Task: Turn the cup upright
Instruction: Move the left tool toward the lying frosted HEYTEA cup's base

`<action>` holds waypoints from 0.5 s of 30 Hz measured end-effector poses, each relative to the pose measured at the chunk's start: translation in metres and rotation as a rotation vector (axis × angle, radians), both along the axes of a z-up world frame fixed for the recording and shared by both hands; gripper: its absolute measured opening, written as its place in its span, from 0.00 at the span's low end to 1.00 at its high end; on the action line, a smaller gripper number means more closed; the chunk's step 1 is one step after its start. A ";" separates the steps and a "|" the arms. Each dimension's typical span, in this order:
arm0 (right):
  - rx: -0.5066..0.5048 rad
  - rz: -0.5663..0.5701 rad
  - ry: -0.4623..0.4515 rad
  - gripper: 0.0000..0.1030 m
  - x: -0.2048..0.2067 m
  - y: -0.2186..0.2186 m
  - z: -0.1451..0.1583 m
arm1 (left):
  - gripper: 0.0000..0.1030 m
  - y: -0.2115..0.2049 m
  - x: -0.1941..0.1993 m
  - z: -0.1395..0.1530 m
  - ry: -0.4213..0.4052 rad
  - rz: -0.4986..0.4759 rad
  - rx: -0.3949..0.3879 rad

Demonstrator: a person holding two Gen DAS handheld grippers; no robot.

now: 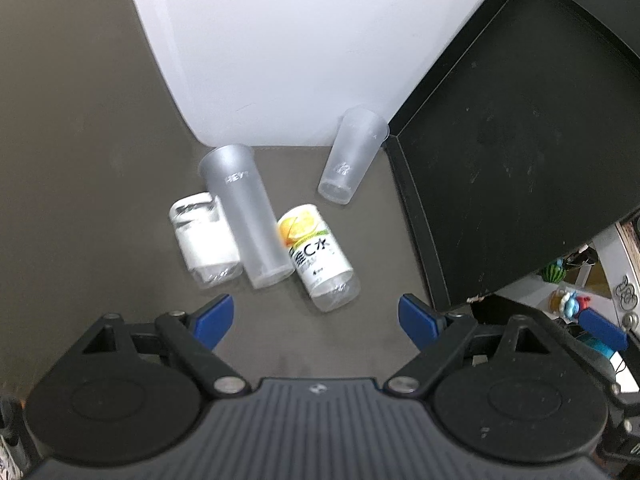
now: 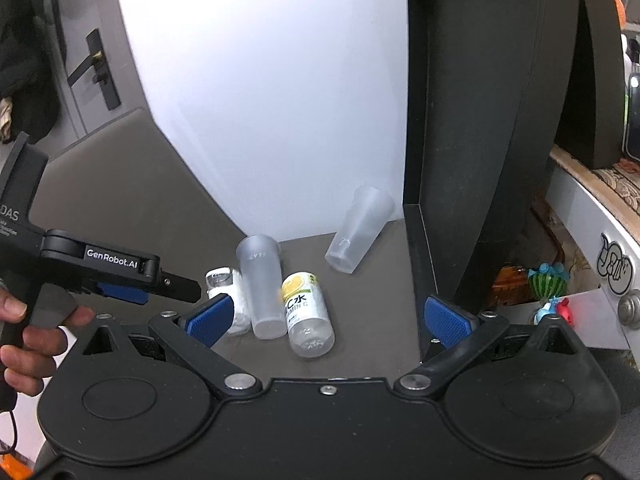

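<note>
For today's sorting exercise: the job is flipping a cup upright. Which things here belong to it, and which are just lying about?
Job: tall frosted cup; short frosted cup; left gripper; right gripper.

Lying about: lemon drink bottle; white-labelled bottle; black tray.

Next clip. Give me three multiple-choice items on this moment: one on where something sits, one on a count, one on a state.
1. Where is the black tray relative to the cups?
A. left of them
B. right of them
C. under them

2. How many frosted cups are on the table?
A. one
B. two
C. four

3. What state is the left gripper in?
A. open, holding nothing
B. shut on a cup
C. shut on a bottle

Answers:
1 B: the tray stands propped at the right side in both views, beside the short cup.
2 B: a tall cup lies between the two bottles, and the short cup sits apart nearer the tray.
3 A: its blue pads are spread wide with only bare table between them.
</note>
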State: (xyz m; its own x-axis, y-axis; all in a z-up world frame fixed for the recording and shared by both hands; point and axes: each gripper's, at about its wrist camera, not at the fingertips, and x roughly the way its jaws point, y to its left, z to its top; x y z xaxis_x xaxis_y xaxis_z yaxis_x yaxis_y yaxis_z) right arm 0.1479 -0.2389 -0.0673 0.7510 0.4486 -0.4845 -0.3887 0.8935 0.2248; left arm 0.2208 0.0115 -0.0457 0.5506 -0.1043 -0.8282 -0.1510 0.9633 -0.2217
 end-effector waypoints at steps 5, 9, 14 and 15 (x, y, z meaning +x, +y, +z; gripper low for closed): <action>0.025 -0.027 0.015 0.99 0.010 -0.004 -0.011 | 0.86 -0.002 0.025 -0.005 0.002 -0.023 -0.003; 0.042 -0.061 0.036 0.95 0.019 -0.006 -0.021 | 0.86 -0.002 0.044 -0.014 0.007 -0.043 -0.008; 0.101 -0.089 0.047 0.94 0.025 -0.007 -0.032 | 0.86 -0.001 0.068 -0.022 0.003 -0.062 0.003; 0.109 -0.096 0.050 0.94 0.026 -0.006 -0.035 | 0.85 -0.001 0.073 -0.024 0.004 -0.070 0.004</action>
